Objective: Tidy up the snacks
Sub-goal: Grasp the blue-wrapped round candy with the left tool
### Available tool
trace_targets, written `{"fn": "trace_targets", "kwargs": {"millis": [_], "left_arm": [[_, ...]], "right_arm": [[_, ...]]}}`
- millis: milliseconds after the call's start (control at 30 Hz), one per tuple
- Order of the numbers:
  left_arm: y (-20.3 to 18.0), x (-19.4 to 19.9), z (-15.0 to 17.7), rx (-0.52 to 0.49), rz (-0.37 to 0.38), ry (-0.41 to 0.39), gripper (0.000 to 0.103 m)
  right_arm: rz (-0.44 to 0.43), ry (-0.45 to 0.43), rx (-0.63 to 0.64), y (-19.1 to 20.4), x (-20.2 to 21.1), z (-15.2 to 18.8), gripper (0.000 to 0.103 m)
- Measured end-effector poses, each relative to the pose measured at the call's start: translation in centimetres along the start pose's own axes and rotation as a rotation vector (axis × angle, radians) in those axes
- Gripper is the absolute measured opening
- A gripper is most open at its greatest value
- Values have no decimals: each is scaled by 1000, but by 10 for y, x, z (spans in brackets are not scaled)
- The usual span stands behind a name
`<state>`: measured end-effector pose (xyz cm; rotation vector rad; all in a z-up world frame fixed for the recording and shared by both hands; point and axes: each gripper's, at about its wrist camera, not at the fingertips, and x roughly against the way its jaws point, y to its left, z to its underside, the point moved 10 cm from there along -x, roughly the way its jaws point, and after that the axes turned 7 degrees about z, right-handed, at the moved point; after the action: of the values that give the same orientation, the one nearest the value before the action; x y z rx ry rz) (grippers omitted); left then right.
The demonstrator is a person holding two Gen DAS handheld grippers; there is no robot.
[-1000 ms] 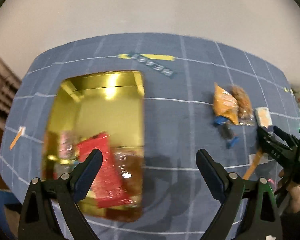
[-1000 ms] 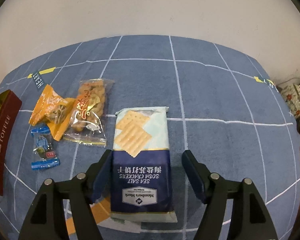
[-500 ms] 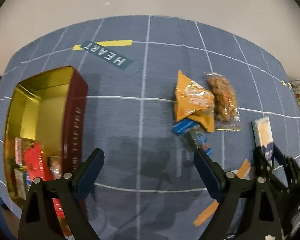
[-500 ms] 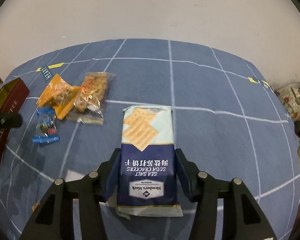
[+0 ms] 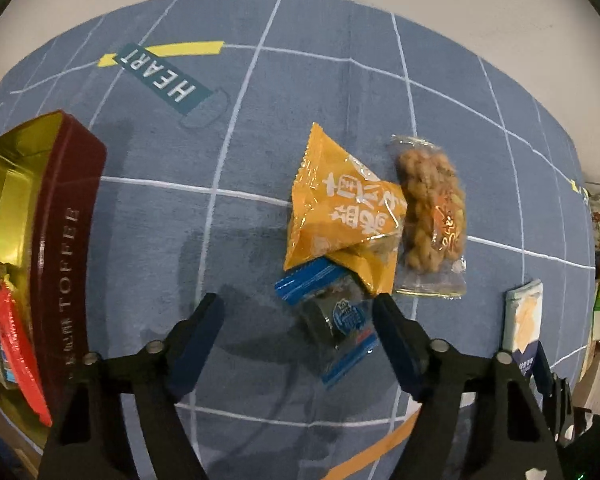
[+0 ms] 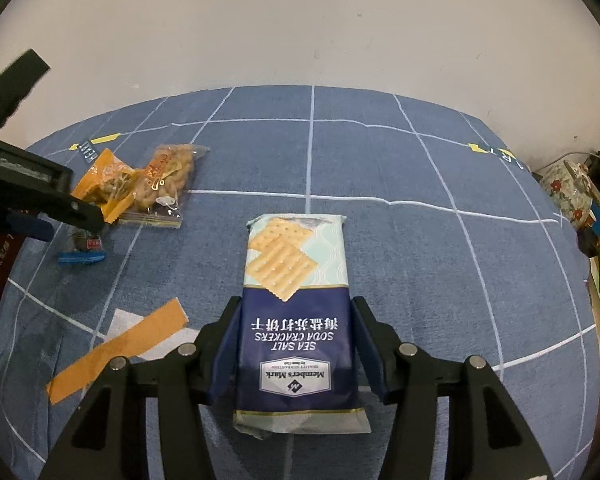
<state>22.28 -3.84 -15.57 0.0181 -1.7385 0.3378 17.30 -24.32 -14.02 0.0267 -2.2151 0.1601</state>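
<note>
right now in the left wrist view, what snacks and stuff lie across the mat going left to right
toffee tin → blue candy wrapper → clear bag of fried twists → sea salt soda crackers pack

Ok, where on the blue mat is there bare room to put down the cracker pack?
Bare mat lies right of and beyond the cracker pack held in the right gripper. Another free patch sits between the toffee tin and the orange packet. It is crowded around that packet, the twist-snack bag and the blue candy.
</note>
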Motion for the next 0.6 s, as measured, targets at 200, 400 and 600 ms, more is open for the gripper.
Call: {"fn": "trace_targets", "kwargs": {"millis": [200, 400, 600], "left_arm": [[-7, 0, -3, -68, -18, -12, 56], [-2, 4, 8, -114, -11, -8, 40], [16, 14, 31, -157, 2, 5, 29]], "right_arm": [[0, -12, -4, 0, 0, 0, 55], [0, -14, -7, -1, 0, 0, 56], [9, -8, -18, -4, 0, -1, 56]]}}
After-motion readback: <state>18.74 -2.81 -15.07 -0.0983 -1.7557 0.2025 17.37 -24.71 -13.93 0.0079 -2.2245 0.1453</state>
